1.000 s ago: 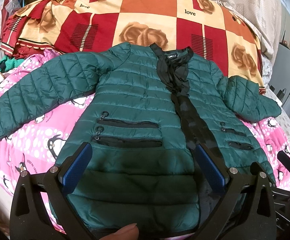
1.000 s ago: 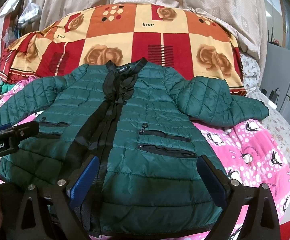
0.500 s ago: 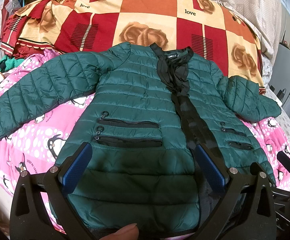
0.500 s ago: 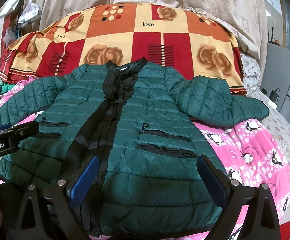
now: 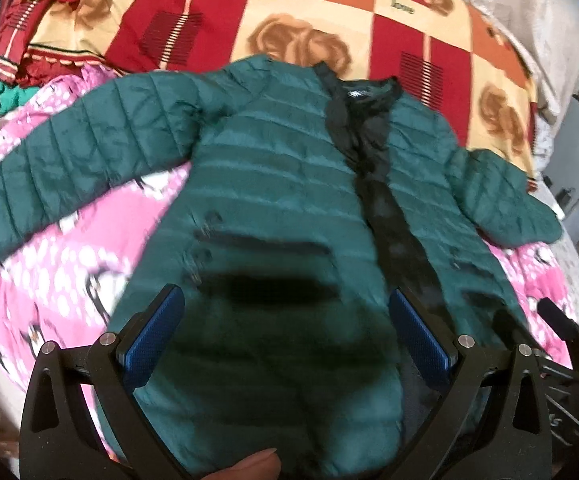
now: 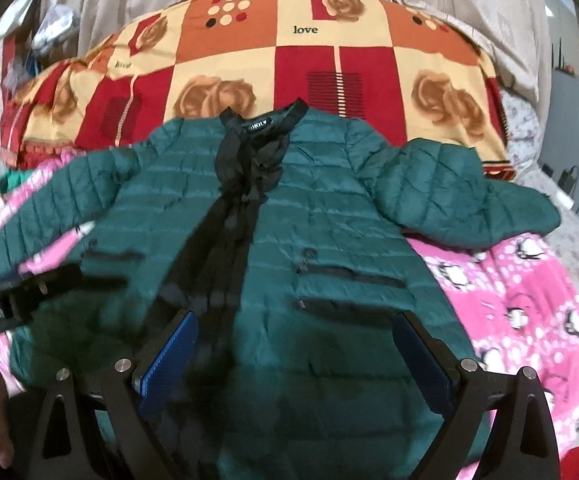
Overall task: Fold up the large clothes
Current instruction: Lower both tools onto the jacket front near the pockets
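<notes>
A green quilted jacket (image 6: pixel 329 248) lies face up and spread flat on a pink penguin-print blanket (image 6: pixel 529 292) on the bed, collar toward the red-and-orange patchwork quilt (image 6: pixel 329 64), both sleeves out to the sides. We hold the left hand-held gripper (image 5: pixel 285 332) and the right hand-held gripper (image 6: pixel 293 354) low over the hem, each with its blue pads spread wide and nothing between them. The left wrist view is blurred, so fine detail near the pockets is hard to read.

No fold looks made yet; we judge the first step to be bringing a sleeve across the body. To do it well, we should pinch the left sleeve (image 5: pixel 61 176) near its cuff, taking both layers of the puffy fabric, lift only enough to clear the front, and lay it straight across the chest. The right sleeve (image 6: pixel 465 200) is already bunched at the elbow, so we smooth it first. The slick shell may slip, so a deep bite helps.
</notes>
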